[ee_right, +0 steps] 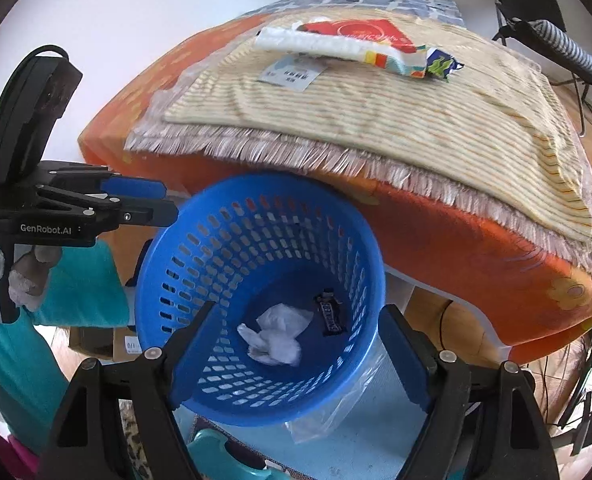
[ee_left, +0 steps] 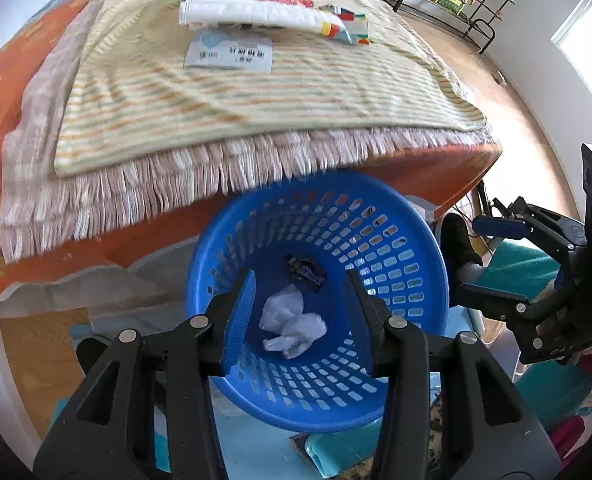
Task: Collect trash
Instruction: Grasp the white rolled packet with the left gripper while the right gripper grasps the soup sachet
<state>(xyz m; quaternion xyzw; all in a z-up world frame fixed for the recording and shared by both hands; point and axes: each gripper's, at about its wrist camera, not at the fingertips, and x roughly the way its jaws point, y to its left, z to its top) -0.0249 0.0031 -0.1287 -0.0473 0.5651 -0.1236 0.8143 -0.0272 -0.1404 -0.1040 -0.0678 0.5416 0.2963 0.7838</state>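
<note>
Take the blue basket as your reference: it stands on the floor just in front of the bed's edge, and already holds a crumpled white tissue and a dark candy wrapper on its bottom. Both claws hover above its mouth with nothing in them: your left gripper has its fingers spread apart, and your right gripper is spread wide as well.

The remaining trash appears to lie on the striped blanket beyond the basket: a white and red package, a small label card just in front of it, and a blue-and-green wrapper at the package's far end.

For the next pick, lift clear of the basket rim first. Go for the wrapper or card with one claw, coming down steeply so the fingers pinch the item and not the blanket beneath it. Thin flat pieces will likely slip, so close on an edge that stands up.
</note>
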